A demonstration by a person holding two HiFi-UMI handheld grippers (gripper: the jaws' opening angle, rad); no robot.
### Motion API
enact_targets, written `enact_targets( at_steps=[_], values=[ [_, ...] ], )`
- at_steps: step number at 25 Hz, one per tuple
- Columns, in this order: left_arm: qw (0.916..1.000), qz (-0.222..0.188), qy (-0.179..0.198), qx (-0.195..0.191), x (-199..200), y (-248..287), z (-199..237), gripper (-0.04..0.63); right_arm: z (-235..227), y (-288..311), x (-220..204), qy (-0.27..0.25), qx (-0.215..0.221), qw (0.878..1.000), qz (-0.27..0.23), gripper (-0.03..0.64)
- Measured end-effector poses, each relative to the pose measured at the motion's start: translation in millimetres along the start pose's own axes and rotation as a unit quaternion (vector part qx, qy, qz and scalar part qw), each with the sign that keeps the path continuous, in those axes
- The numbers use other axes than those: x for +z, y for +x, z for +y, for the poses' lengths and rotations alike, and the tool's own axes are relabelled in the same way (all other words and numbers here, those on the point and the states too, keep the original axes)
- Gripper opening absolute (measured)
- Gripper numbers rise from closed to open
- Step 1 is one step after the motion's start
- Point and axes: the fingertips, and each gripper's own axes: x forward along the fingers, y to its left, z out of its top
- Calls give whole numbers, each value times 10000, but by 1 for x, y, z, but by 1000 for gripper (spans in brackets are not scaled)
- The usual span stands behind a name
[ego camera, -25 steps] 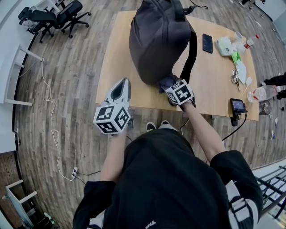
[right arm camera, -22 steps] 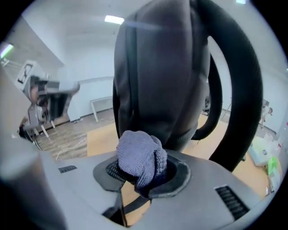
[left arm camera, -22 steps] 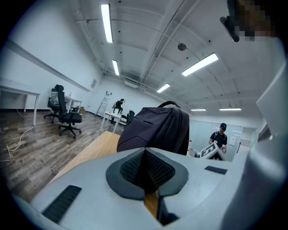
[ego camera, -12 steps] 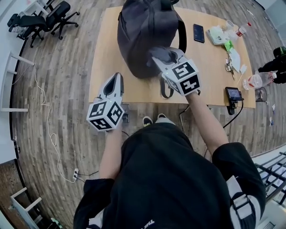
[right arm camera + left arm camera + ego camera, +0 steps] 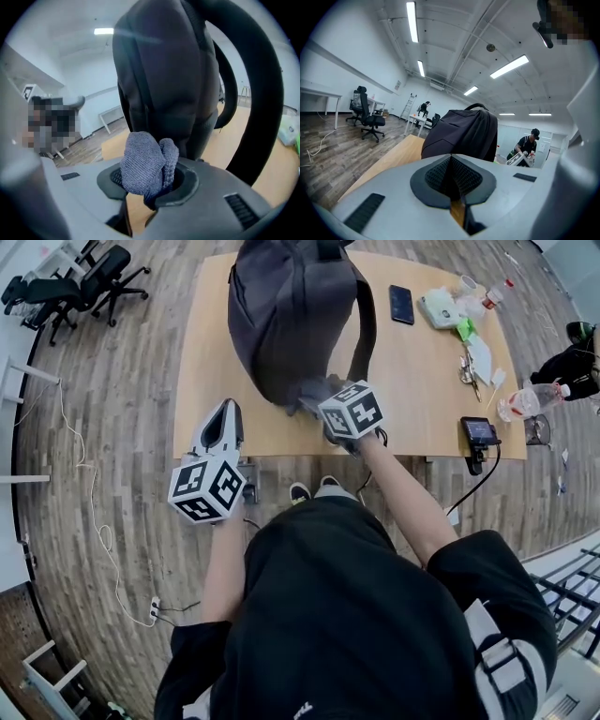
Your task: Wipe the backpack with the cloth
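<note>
A dark grey backpack [image 5: 291,315] stands upright on the wooden table [image 5: 422,381]. My right gripper [image 5: 317,395] is shut on a bunched blue-grey cloth [image 5: 145,166] and holds it against the lower near end of the backpack [image 5: 173,79], beside its black strap [image 5: 367,329]. In the head view the cloth [image 5: 311,390] shows as a small dark wad at the fingertips. My left gripper [image 5: 225,420] hovers off the table's near left edge, apart from the backpack [image 5: 464,133]. Its jaws are shut with nothing between them, and the black pads [image 5: 440,174] meet.
A black phone [image 5: 401,304], a white packet [image 5: 441,310], a plastic bottle [image 5: 525,404] and a small black device [image 5: 478,432] lie on the table's right side. Office chairs [image 5: 84,282] stand on the floor at far left. A person [image 5: 527,145] is beyond the table.
The right gripper carried the cloth up the backpack's near face, then came back down to its lower end. The left gripper stayed put beside the table edge.
</note>
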Motion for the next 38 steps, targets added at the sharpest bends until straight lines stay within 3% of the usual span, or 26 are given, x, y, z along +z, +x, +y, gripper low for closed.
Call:
enact_targets(
  at_steps=[4,7,10,14,17,20,25,28,31,34,36,38],
  values=[
    [10000,4,-4,47,1,-2,5,17,-16,32,-72,-1,-187,9960,877,123],
    [9999,-14,29,161,6,-8,16,17,-24,47,-84,322,-363,9958,778,123],
    [9995,-69,9,294,10,-15,27,17,-20,53,-78,387,-488,9956,700,123],
    [9992,-102,-70,391,10,-20,36,17,9,64,-64,781,-34,9951,612,121],
    [9992,-87,-82,394,10,-20,37,17,18,65,-55,1334,51,9900,446,121],
    [9992,-92,-86,387,11,-21,38,17,20,49,-39,1539,141,9878,179,121],
    [9992,-74,-132,363,8,-21,40,17,9,3,24,1115,-14,9921,-573,121],
    [9992,-85,-168,356,8,-21,42,17,5,-10,43,872,91,9947,-538,121],
    [9992,-90,-179,343,7,-21,43,17,8,5,10,836,372,9956,210,121],
    [9992,-74,-206,343,5,-21,44,17,-2,35,-55,1275,419,9859,995,121],
    [9992,-55,-195,333,4,-22,44,17,-19,48,-84,1659,267,9804,1029,123],
    [9993,-41,-172,330,4,-22,44,17,-29,51,-83,1950,176,9773,807,123]
  ],
)
